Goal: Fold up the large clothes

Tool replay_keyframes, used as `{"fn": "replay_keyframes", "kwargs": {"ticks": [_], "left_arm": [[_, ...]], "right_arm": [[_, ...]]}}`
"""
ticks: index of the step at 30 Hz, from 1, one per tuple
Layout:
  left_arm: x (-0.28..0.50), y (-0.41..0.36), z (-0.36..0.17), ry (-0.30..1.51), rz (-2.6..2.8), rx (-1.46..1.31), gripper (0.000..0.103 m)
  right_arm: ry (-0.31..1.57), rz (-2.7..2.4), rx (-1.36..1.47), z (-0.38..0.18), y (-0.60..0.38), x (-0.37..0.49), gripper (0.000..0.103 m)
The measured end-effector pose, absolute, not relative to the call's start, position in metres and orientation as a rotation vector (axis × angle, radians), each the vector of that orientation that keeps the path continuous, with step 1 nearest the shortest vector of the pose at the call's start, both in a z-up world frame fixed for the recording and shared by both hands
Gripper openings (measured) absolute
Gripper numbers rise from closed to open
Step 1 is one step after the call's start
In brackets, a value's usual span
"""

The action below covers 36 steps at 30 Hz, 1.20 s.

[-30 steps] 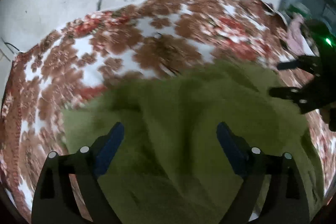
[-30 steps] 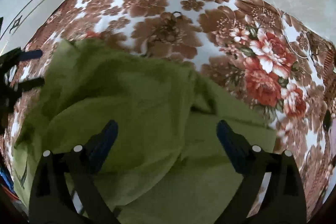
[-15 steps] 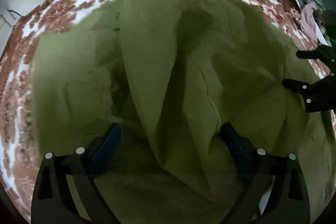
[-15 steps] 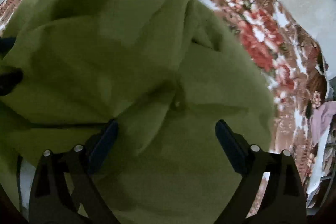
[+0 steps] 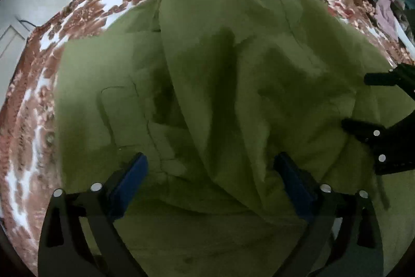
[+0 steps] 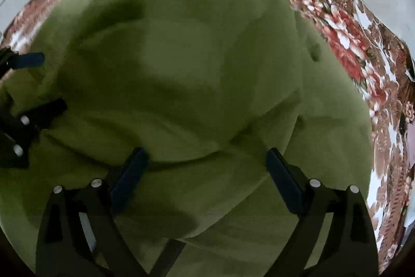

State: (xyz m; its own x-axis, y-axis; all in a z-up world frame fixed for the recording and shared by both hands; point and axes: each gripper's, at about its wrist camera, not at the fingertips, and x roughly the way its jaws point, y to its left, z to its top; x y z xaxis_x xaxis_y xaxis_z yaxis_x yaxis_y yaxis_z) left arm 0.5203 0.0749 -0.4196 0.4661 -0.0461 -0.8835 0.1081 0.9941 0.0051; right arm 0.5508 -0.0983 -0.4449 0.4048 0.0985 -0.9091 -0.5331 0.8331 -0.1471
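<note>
Olive-green garment (image 5: 233, 85) lies rumpled on the floral bedspread (image 5: 77, 25). Left wrist view: my left gripper (image 5: 210, 173) has just been opening, fingers spread, pinching nothing.

Right wrist view: right gripper (image 6: 205, 168) likewise spread over cloth. I'd seek a hem, pinch one layer only.

The garment (image 5: 233, 85) ahead of the fingers is plain olive green, no print, just darker green in the creases. Past it, the cover (image 5: 85, 17) is white with brown flowers all over, plus some red blooms (image 6: 345, 40) off beyond the right finger. Gripper arms are black with blue pads (image 5: 129, 181). Something pale pink (image 5: 386, 14) sits far right of the fingers.
</note>
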Motion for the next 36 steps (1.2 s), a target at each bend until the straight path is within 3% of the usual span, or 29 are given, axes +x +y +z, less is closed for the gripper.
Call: {"fn": "replay_keyframes", "kwargs": {"ticks": [7,13,27,33,36], "left_arm": [[0.47,0.109,-0.363,1.039,-0.136,0.007,0.097],[0.356,0.19,-0.347,1.189,-0.056,-0.017,0.097],[0.107,0.285,-0.391,1.392,0.297,-0.358,0.097],[0.079,0.274,-0.411,1.422,0.124,-0.382,0.095],[0.078,0.265,-0.415,1.411,0.027,-0.432,0.087]], "right_arm": [[1.118,0.403,-0.352,-0.39,-0.134,0.509,0.094],[1.201,0.314,-0.337,-0.364,-0.198,0.428,0.094],[1.365,0.059,-0.37,-0.414,-0.385,0.248,0.094],[1.423,0.06,-0.32,-0.423,-0.418,0.193,0.094],[1.486,0.1,-0.152,-0.433,-0.423,0.175,0.094]]}}
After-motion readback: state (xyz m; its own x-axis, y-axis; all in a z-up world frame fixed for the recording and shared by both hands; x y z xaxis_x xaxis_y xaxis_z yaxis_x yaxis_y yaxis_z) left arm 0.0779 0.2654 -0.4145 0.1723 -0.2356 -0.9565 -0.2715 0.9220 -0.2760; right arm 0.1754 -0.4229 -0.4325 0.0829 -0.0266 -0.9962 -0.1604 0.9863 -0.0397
